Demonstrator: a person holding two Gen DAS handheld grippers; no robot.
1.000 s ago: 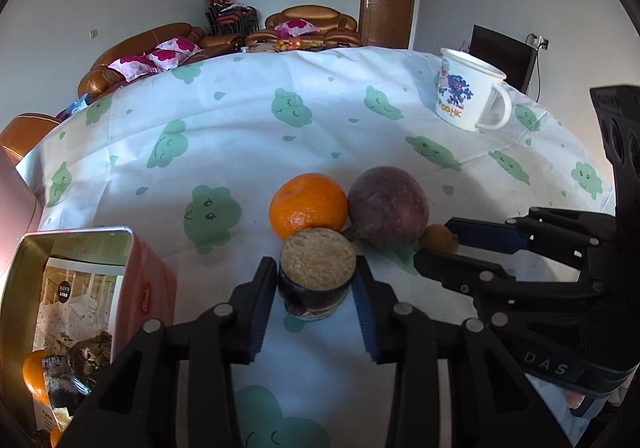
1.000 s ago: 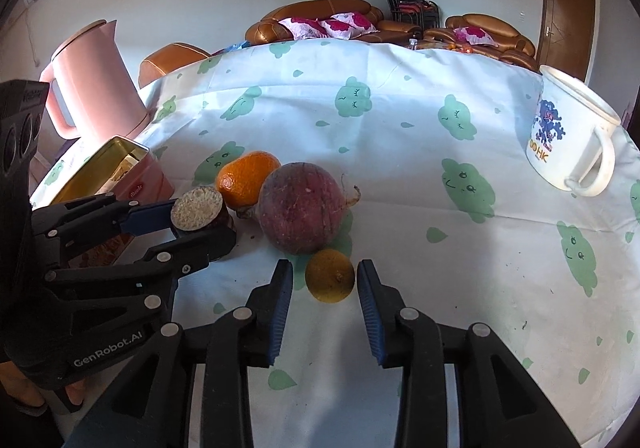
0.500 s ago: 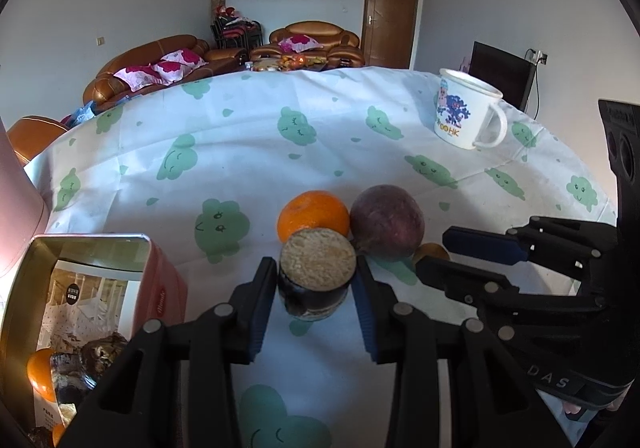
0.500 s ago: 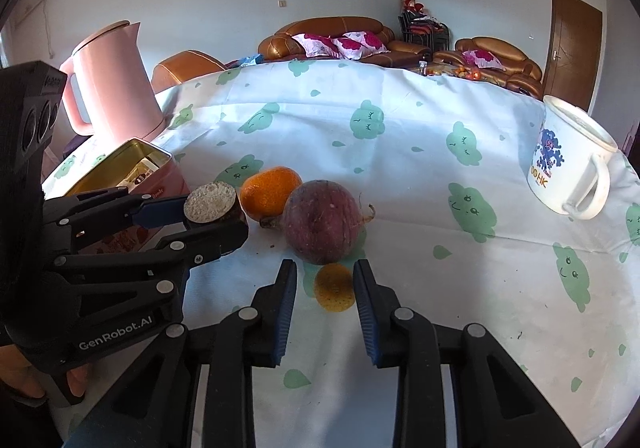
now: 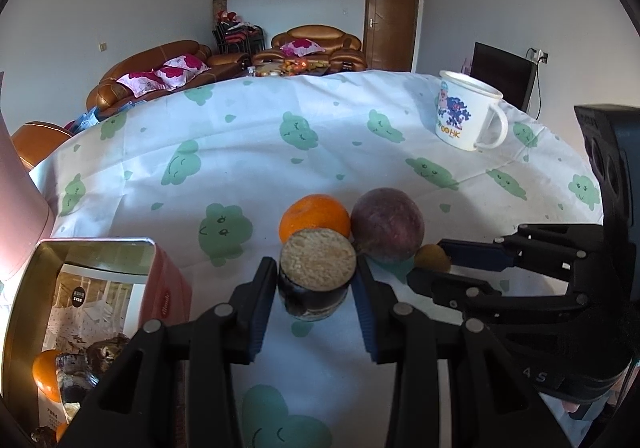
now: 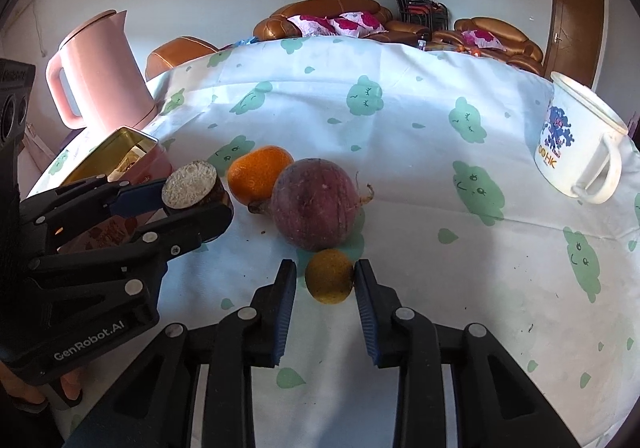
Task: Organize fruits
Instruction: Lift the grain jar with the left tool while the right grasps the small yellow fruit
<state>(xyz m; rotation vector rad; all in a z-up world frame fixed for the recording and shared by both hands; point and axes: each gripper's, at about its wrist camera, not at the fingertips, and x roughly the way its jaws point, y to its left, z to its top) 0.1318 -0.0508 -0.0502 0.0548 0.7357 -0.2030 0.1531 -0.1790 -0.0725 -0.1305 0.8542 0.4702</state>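
My left gripper [image 5: 317,284] is shut on a dark fruit half with a pale cut face [image 5: 317,272] and holds it above the cloth; it also shows in the right wrist view [image 6: 192,187]. My right gripper [image 6: 325,280] is shut on a small yellow-brown fruit [image 6: 329,275], lifted slightly above the table. An orange [image 6: 259,173] and a large purple fruit [image 6: 315,203] lie together on the tablecloth just beyond both grippers. An open pink tin [image 5: 92,312] at the left holds several fruits.
A white enamel mug [image 6: 576,143] stands at the far right of the table. A pink kettle [image 6: 100,71] stands at the left behind the tin. The tablecloth [image 6: 400,135] is white with green cloud prints.
Both grippers have risen and drawn back, each carrying its fruit. The right gripper has closed tighter on the small yellow fruit.
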